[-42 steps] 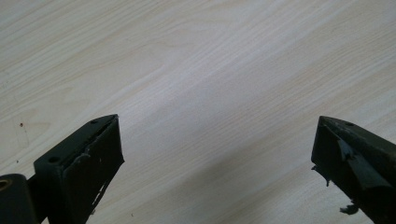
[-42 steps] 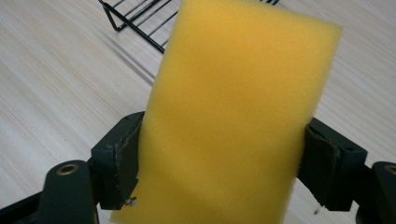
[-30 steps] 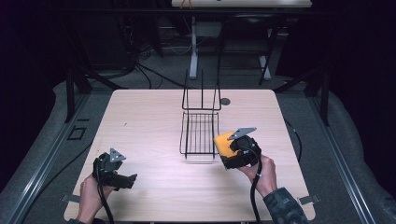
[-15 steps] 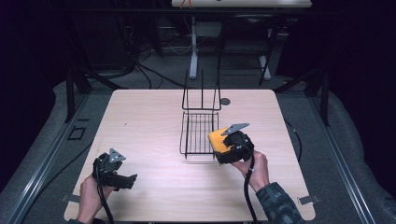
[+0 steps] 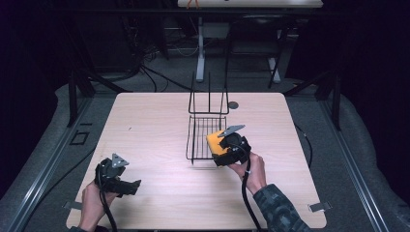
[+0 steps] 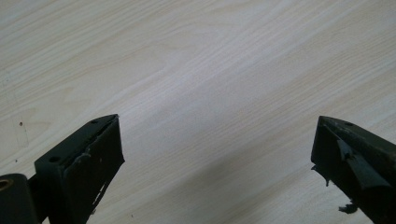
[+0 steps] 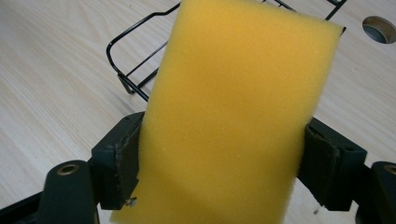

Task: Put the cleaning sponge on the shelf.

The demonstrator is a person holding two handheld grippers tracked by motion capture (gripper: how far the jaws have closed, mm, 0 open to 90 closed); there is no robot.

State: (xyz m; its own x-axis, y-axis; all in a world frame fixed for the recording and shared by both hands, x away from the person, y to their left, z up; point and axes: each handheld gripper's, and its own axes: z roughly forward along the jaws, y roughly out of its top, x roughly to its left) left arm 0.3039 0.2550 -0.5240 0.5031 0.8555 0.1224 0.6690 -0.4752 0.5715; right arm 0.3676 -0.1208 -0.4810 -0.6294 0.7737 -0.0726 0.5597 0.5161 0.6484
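Right gripper [image 5: 218,149] pinches sponge [image 7: 233,116], long axis running out past the jaws toward rack [image 5: 203,137], just ahead at its near right edge. Left gripper [image 6: 219,172] spread, holding nothing, well apart over table [image 5: 145,125].

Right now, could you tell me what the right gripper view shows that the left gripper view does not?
The right gripper view alone has a yellow sponge clamped in the right tool, with the black wire rack and a round table hole behind. The left gripper view alone has the left tool wide open over bare wood. Both share the light wooden table.
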